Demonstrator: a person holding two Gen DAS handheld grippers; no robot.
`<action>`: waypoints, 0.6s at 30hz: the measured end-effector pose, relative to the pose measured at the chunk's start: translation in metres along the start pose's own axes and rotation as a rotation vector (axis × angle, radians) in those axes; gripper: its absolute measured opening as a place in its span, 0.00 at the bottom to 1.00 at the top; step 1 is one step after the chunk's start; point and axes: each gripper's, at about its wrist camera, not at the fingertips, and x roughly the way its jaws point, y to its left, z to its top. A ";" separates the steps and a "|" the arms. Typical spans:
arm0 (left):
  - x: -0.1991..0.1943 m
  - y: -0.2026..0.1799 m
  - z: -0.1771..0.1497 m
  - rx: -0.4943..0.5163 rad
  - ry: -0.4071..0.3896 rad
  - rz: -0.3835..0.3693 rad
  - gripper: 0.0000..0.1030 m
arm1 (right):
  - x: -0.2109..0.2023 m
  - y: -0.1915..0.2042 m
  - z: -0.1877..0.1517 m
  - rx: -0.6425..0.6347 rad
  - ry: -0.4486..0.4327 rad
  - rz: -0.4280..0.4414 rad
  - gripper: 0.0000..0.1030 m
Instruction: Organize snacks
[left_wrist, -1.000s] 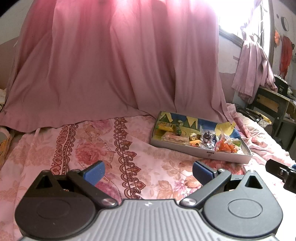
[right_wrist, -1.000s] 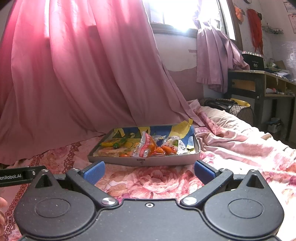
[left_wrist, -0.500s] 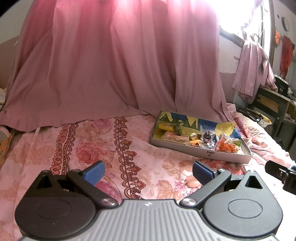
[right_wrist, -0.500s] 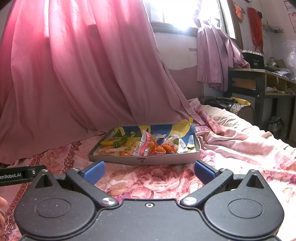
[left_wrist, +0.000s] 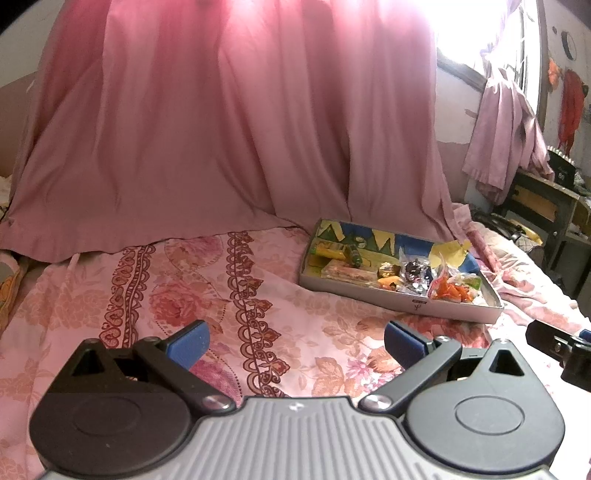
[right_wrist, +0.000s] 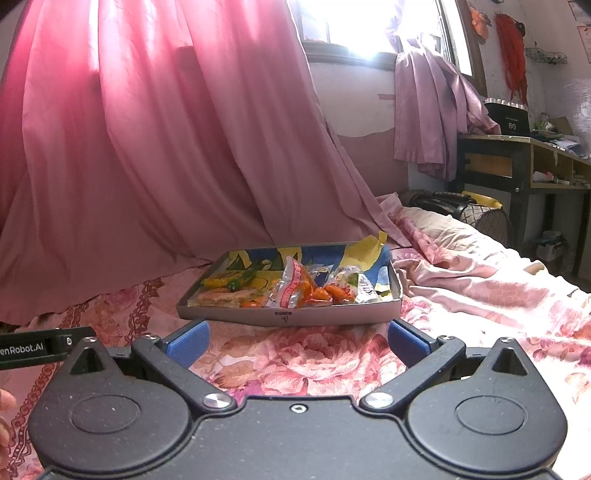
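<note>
Nothing has shifted: both tongs, left tongs (left_wrist: 295, 341) and right tongs (right_wrist: 297, 341), stay spread and empty; snacks (right_wrist: 295, 290) fill the tray (right_wrist: 332, 315).

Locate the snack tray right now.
The snack tray lies on the floral bedsheet, straight ahead of the right gripper, before the pink curtain.
</note>
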 end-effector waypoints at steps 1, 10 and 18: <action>0.001 -0.001 0.001 0.006 0.009 0.013 0.99 | 0.001 0.000 0.000 0.000 0.001 0.000 0.99; 0.001 -0.005 0.001 0.020 0.018 0.029 0.99 | 0.002 0.001 0.000 -0.003 0.004 0.001 0.99; 0.002 -0.002 0.001 0.018 0.019 0.028 0.99 | 0.003 0.001 -0.002 -0.009 0.011 0.005 0.99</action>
